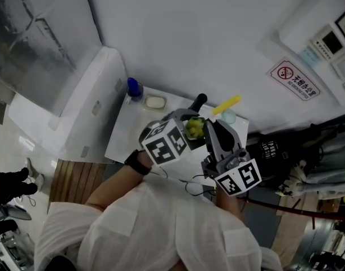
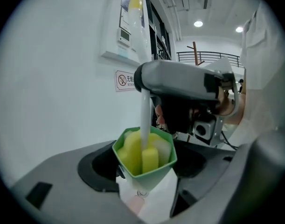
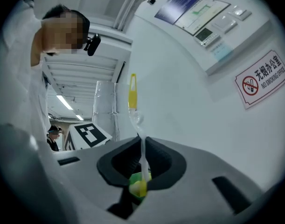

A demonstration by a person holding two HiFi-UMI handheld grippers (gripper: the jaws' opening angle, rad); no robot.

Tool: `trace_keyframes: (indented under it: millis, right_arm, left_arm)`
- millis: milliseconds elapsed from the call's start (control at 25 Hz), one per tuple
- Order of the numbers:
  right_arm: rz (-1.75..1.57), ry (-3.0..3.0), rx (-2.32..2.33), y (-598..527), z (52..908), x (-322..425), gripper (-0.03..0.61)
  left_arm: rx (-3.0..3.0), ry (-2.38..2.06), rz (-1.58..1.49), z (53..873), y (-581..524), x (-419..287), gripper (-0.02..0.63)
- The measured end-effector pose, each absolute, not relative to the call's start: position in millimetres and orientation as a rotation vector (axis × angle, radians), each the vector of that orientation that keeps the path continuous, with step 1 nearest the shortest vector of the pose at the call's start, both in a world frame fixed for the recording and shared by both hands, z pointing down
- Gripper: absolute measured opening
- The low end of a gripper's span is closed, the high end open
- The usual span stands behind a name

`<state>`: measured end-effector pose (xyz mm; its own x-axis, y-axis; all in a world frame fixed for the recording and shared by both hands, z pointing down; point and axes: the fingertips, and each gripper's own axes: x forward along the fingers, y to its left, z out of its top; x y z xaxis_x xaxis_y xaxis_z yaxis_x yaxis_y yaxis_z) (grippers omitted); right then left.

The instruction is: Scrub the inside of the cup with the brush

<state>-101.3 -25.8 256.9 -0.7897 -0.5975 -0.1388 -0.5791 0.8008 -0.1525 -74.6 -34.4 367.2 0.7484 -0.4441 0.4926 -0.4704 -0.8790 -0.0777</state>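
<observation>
A green cup (image 2: pixel 145 158) with a white lower half sits between the jaws of my left gripper (image 2: pixel 147 181), which is shut on it. In the head view the cup (image 1: pixel 193 128) is held above the white table. The brush's yellow and white sponge head (image 2: pixel 142 150) is down inside the cup, and its pale handle (image 2: pixel 145 111) rises out of the mouth. My right gripper (image 3: pixel 142 164) is shut on that handle (image 3: pixel 142 150), whose yellow end (image 3: pixel 132 91) points away from it. The same yellow end (image 1: pixel 227 104) shows in the head view.
On the small white table (image 1: pixel 124 134) stand a blue bottle (image 1: pixel 134 88), a pale soap dish (image 1: pixel 155 102) and a teal object (image 1: pixel 229 117). A no-smoking sign (image 1: pixel 296 79) and a control panel (image 3: pixel 198 15) hang on the white wall close behind.
</observation>
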Motion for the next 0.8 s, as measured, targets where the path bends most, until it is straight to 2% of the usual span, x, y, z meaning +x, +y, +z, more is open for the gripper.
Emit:
trace_keyframes:
  millis: [160,280,800]
  right_arm:
    - [-0.092,2.736,-0.906,-19.7,220.8,-100.2,0.029]
    - [-0.035,2.752,-0.895,-18.3,211.1,-104.7,0.029]
    - [-0.146,2.825,-0.964,-30.8,270.4,-110.3,0.028]
  left_arm:
    - [2.874,-0.778,0.913,385.4,-35.7,-83.8,0.310]
    - [2.860,-0.769,0.837,385.8,-36.1,-85.2,0.310]
    - [2.880,-0.740,0.772,371.8,-37.6,-78.4,0.310]
